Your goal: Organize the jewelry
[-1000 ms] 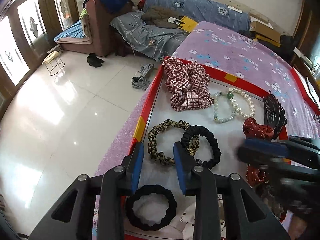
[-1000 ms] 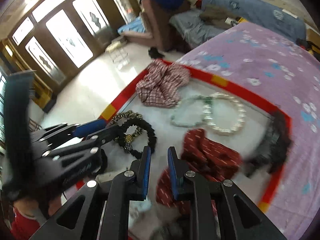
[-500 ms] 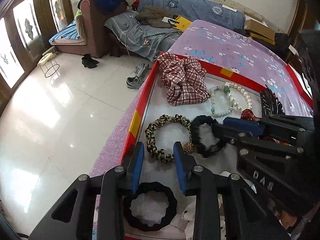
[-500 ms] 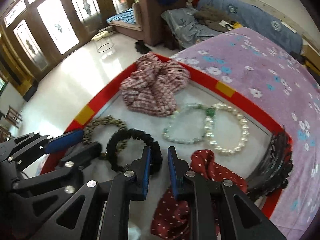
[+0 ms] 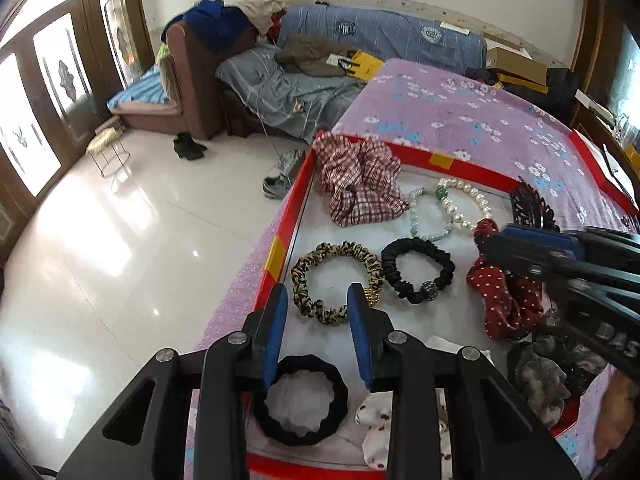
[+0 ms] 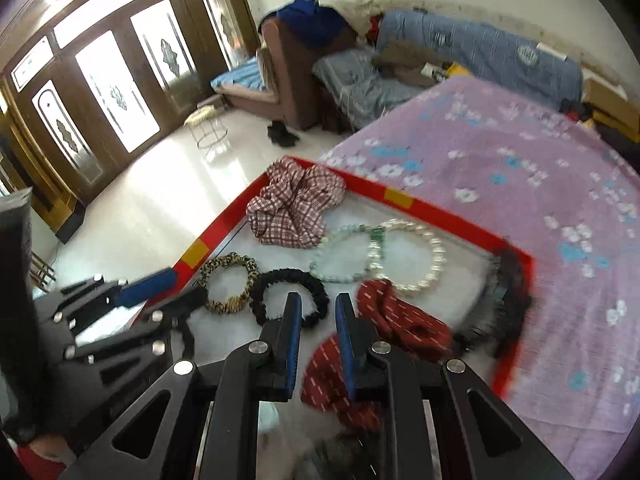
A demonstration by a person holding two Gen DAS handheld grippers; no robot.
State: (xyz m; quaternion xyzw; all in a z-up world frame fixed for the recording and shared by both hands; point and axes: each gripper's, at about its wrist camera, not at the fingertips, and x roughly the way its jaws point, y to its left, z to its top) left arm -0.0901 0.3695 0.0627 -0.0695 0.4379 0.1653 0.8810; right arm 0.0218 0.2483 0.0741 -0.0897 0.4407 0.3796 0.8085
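A red-rimmed tray (image 5: 286,224) on the purple bedspread holds hair ties and bracelets. A leopard scrunchie (image 5: 334,276) and a black scrunchie with a bead (image 5: 418,272) lie side by side. A plaid scrunchie (image 5: 358,180), a pearl bracelet (image 5: 466,206), a jade bracelet (image 5: 420,216), a red dotted scrunchie (image 5: 504,300) and a plain black ring (image 5: 300,400) lie around them. My left gripper (image 5: 318,300) is open and empty above the leopard scrunchie's near edge. My right gripper (image 6: 316,312) is open and empty over the black scrunchie (image 6: 290,296).
A black hair comb (image 5: 532,208) leans at the tray's far right rim. A white dotted cloth (image 5: 376,420) and a grey scrunchie (image 5: 540,376) lie at the near end. The tiled floor (image 5: 120,240) drops off left of the bed. A sofa (image 5: 360,40) stands behind.
The right gripper pulled back to the right from the black scrunchie, which now lies separate beside the leopard one. The left gripper stayed almost still.
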